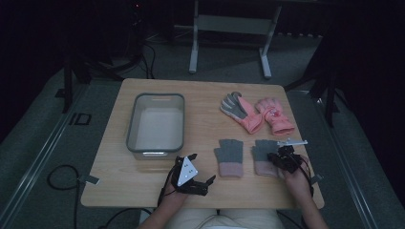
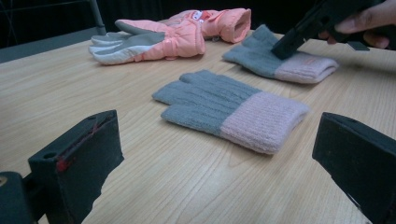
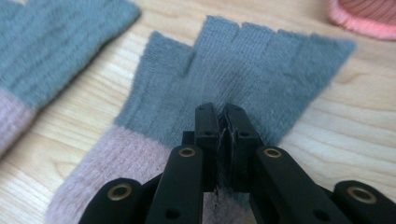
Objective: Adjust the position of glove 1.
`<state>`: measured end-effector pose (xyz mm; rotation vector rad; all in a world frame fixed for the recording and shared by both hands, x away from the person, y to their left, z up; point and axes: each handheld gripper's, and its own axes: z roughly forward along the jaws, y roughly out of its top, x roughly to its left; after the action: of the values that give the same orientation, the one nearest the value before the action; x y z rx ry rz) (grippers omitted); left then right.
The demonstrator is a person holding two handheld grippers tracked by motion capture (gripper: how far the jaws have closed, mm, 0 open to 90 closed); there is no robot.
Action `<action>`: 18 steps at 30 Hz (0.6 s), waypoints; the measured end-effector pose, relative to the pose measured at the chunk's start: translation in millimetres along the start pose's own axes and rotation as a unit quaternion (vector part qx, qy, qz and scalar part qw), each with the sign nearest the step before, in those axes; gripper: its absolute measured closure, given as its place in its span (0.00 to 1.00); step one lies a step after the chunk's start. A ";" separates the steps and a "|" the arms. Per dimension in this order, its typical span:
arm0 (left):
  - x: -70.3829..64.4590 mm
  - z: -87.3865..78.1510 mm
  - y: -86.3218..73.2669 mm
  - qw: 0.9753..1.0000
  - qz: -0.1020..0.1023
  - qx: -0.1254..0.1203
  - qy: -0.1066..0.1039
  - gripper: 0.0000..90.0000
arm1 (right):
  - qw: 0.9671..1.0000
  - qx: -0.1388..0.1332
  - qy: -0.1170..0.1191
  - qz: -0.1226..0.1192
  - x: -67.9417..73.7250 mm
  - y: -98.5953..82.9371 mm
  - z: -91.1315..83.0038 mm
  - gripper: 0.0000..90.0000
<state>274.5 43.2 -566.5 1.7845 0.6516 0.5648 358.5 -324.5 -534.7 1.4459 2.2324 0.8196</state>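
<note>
grey glove (image 3: pixel 243 79) fabric pinched by right gripper (image 3: pixel 223 135), seen close

Pale matt wood-grain table (image 1: pixel 200 98); ribbed grey knit gloves (image 2: pixel 231 109) with fuzzy pink cuffs; smooth padded pink fabric gloves (image 2: pixel 154 39); translucent grey plastic bin (image 1: pixel 156 123); matt black gripper (image 3: pixel 224 123) with brass rivets.

1. Left tongs (image 1: pixel 199 168), held low near the tabletop's front edge, stand with jaws spread wide apart.
2. Right tongs (image 3: pixel 223 122) angle downward, jaws pressed together, with the person's right hand (image 1: pixel 297 177) gripping behind them.
</note>
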 end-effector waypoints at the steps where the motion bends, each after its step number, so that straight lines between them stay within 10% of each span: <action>1: 0.0 0.0 0.0 1.000 0.000 0.000 0.000 0.01 | 1.000 0.000 0.000 0.000 0.0 0.0 0.0 0.95; 18: -0.5 0.0 0.0 1.000 0.002 0.001 0.004 0.01 | 0.996 -0.086 0.034 -0.005 35.0 55.5 -55.4 0.95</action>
<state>274.1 42.8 -566.6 1.7862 0.6532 0.5749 351.0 -290.7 -456.2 1.3455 2.1549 1.0442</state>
